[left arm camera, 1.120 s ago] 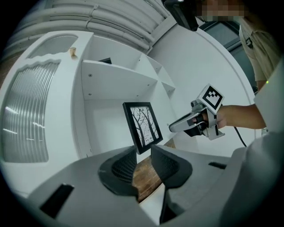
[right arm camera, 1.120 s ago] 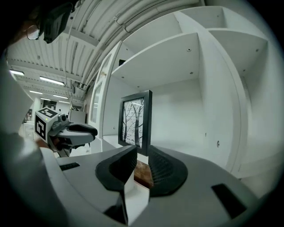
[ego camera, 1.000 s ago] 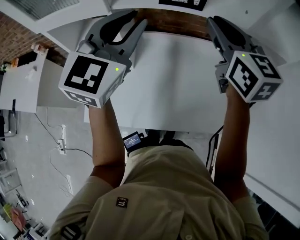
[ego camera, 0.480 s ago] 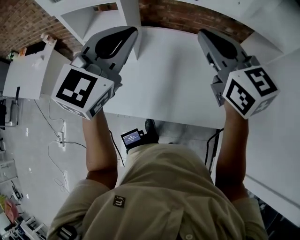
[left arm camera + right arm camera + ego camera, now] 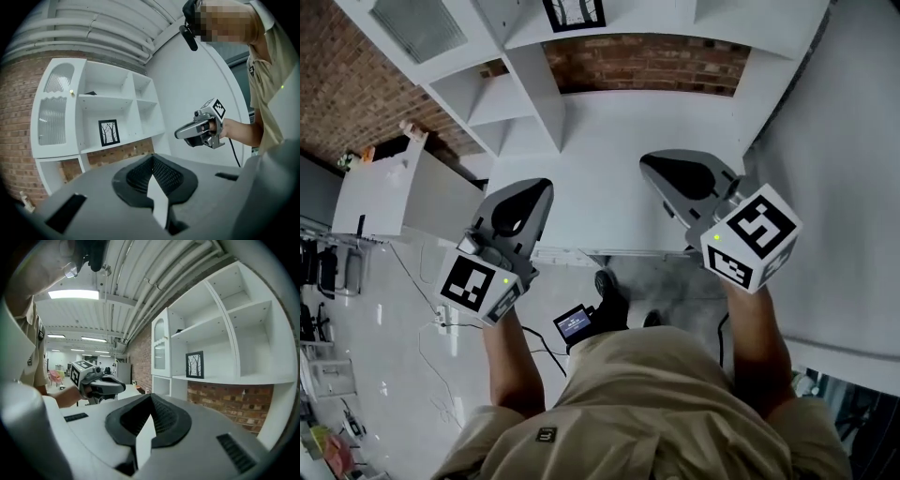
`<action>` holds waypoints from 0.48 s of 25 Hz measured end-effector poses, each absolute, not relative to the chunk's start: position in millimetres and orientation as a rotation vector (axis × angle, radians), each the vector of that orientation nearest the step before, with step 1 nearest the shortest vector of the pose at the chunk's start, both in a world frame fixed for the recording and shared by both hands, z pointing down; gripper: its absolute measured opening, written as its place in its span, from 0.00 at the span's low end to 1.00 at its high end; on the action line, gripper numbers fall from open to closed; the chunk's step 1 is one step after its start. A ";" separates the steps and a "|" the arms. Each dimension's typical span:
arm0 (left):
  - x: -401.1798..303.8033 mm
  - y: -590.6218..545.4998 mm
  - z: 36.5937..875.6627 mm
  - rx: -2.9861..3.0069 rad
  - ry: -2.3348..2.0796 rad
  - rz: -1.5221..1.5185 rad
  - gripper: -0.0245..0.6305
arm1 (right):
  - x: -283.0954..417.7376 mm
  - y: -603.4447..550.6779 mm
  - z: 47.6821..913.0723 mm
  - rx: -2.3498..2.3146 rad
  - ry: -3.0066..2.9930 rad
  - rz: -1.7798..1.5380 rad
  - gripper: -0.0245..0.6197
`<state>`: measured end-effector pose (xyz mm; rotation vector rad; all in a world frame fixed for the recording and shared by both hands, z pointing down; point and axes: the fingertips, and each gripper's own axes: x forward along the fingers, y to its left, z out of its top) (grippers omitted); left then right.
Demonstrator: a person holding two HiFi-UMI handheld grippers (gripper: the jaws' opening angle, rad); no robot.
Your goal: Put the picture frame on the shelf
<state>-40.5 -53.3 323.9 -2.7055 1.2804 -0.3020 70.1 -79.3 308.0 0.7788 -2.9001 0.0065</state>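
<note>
The black picture frame (image 5: 573, 11) with a tree drawing stands upright on a shelf of the white shelf unit (image 5: 534, 84). It shows in the left gripper view (image 5: 108, 132) and the right gripper view (image 5: 194, 364) too. My left gripper (image 5: 539, 189) hangs over the front edge of the white counter (image 5: 609, 122), shut and empty. My right gripper (image 5: 652, 165) is beside it, also shut with nothing held. Each gripper's camera sees its own closed jaws, left (image 5: 151, 161) and right (image 5: 150, 400), and the other gripper in the air, the right gripper (image 5: 187, 132) and the left gripper (image 5: 115, 383). Both are well short of the frame.
A brick wall (image 5: 647, 64) backs the shelf unit's lower opening. A glass-fronted cabinet door (image 5: 52, 108) closes the unit's left side. A low white cabinet (image 5: 380, 192) stands to the left. Cables and a power strip (image 5: 436, 319) lie on the floor.
Both grippers have drawn back from the shelf unit toward the person, to the counter's front edge. Their jaws, apart a second ago, are now shut. The frame now shows on the shelf.
</note>
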 end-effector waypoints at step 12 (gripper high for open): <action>-27.8 65.3 326.4 -2.697 1.235 -0.313 0.05 | 74.2 33.1 313.4 0.674 -2.950 0.072 0.04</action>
